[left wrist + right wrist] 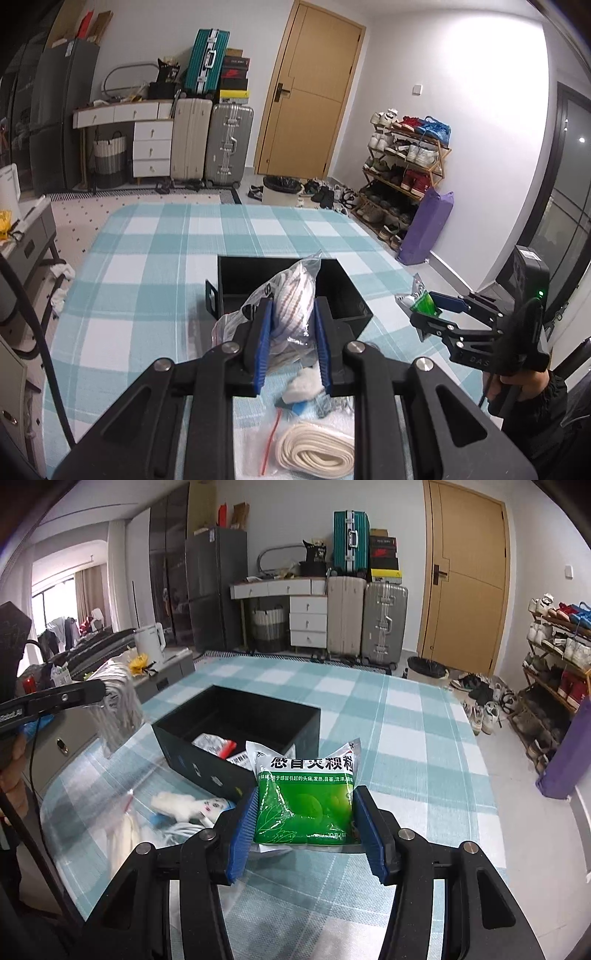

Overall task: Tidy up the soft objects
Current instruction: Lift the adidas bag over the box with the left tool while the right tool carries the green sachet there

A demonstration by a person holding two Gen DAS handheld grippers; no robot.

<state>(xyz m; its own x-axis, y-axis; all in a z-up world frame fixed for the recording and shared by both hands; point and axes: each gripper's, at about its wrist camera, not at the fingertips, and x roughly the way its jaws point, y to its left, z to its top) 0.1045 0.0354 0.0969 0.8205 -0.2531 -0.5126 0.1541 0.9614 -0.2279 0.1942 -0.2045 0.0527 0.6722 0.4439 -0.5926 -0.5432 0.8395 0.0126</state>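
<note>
Two grippers are hanging near the black box (288,291): the left gripper (293,332) is pinching a clear bag of striped cloth (291,295) just in front of it, and the right gripper (308,830) is clamping a green sachet (308,797) beside it.

white walls (461,74), wooden door (310,92), stacked suitcases (210,140), shoe rack (402,173)

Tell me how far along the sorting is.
Some packets already lie in the black box. In hand: left gripper grips a clear bag of striped cloth, right gripper a green pouch. Left: a bagged cream strap and fluffy bits on the table.
</note>
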